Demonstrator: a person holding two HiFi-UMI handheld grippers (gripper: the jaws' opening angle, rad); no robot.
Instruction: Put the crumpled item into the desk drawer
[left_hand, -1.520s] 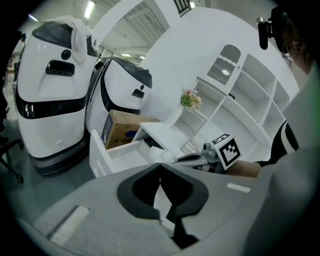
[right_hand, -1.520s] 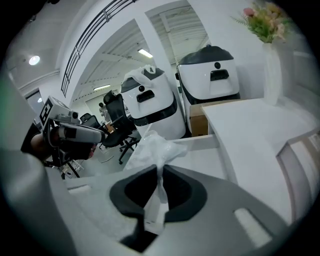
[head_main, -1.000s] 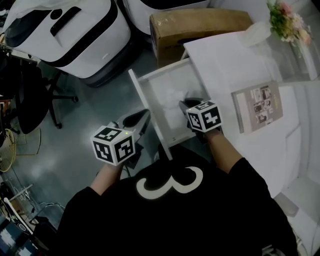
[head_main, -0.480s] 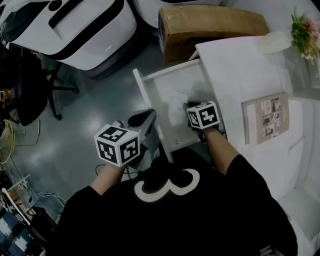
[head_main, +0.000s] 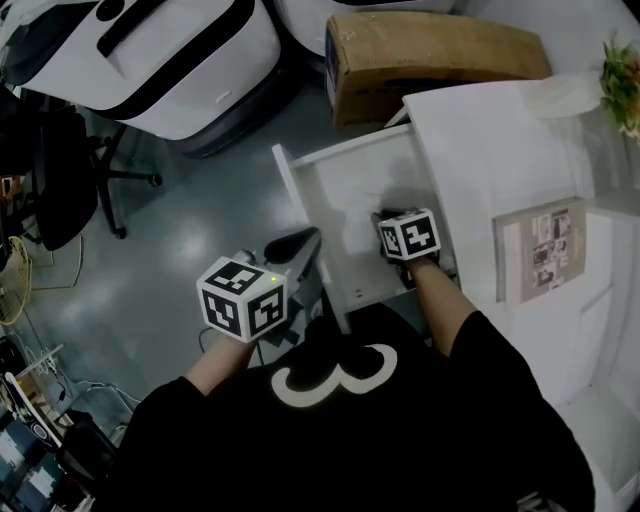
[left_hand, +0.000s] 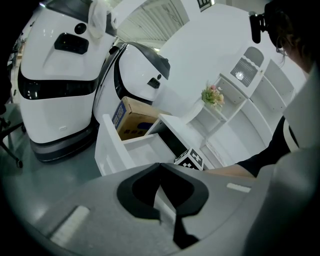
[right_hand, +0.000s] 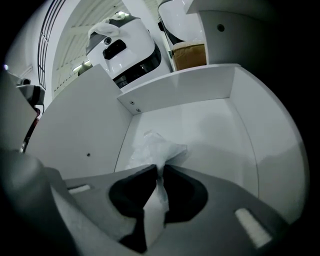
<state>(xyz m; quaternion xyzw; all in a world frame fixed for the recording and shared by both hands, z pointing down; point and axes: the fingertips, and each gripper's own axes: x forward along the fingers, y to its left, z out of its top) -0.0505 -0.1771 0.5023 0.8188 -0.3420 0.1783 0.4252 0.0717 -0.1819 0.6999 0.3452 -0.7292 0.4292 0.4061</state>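
So the right claw (right_hand: 160, 167) is down inside the open drawer (head_main: 300, 190) of the white desk (head_main: 480, 150), with the crumpled item (right_hand: 157, 147) pinched between its tips. It's thin white stuff, tissue or plastic, can't tell which. A strip of it runs back between the jaws, and the bunched part puffs out at 12 o'clock from the tips, low over the drawer floor near the left wall. The jaws are just starting to open, though the pads look like they're on it. The left claw (left_hand: 160, 164) is closed with nothing in it, out over the floor at about 8 o'clock from the drawer.
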